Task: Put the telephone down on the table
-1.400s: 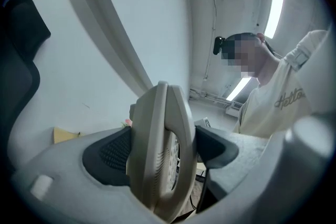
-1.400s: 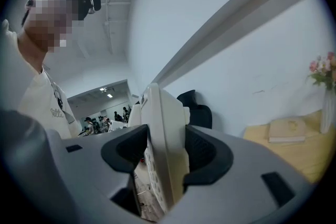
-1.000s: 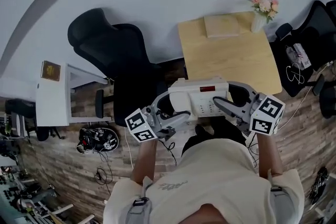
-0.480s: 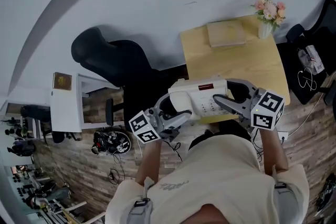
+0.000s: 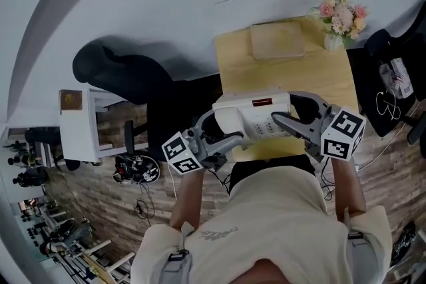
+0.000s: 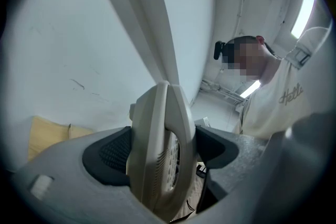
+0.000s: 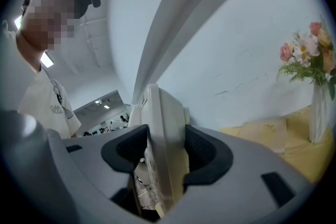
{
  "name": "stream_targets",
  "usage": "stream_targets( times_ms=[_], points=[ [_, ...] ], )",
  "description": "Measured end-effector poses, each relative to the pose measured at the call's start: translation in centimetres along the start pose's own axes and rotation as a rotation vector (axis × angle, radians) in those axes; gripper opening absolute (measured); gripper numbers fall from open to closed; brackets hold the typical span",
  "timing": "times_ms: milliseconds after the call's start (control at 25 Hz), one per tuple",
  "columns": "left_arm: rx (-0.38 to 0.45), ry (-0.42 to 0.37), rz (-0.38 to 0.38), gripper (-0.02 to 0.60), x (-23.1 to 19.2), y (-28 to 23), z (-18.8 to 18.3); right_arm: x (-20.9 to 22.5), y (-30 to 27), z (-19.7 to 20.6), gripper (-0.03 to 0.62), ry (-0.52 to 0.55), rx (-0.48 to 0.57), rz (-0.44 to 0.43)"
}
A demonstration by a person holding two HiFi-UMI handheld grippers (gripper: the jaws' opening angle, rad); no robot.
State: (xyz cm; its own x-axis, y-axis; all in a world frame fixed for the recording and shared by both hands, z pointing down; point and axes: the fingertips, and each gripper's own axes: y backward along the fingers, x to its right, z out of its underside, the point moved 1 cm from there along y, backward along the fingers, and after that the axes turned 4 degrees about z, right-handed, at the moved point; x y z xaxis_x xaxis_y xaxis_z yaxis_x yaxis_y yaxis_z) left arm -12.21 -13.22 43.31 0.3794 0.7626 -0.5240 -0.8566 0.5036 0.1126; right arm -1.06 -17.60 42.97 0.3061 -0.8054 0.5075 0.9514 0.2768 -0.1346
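You're holding the telephone up over the near edge of the table. Your left gripper and right gripper are each clamping one end.

Left gripper and right gripper each clamp one end of the telephone.

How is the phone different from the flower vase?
The telephone is clamped at its ends by the left gripper and the right gripper, near the front edge of the table. The vase stands by itself at the far right corner. The telephone is wide and boxy, with buttons. The vase is slim, upright and holds pink flowers. Both are pale in colour.
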Motion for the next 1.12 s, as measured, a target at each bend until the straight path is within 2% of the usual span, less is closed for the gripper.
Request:
stream_targets(
  times_ms=[240,520,840,1000,1120],
  points=[
    [-0.006,0.064,-0.025,0.374,-2.9,-1.6,1.0,3.5,-0.5,0.5,0.219,-0.056,-0.017,0.008],
    [-0.036,0.098,-0.028,0.374,-5.9,-1.2,1.3,5.6,-2.6,1.2,0.219,-0.090,-0.054,0.013],
    [-0.007,0.089,-0.080,0.374,-9.0,1.7,-0.6,6.4,-7.6,0.7,0.219,-0.092,-0.086,-0.052],
    [-0.016,0.112,-0.102,0.374,-10.7,2.4,0.2,7.7,-8.9,2.3,0.219,-0.140,-0.117,-0.061],
    [-0.031,0.152,-0.104,0.374,-13.3,2.2,2.4,10.2,-9.5,4.8,0.219,-0.201,-0.132,-0.055]
  ],
)
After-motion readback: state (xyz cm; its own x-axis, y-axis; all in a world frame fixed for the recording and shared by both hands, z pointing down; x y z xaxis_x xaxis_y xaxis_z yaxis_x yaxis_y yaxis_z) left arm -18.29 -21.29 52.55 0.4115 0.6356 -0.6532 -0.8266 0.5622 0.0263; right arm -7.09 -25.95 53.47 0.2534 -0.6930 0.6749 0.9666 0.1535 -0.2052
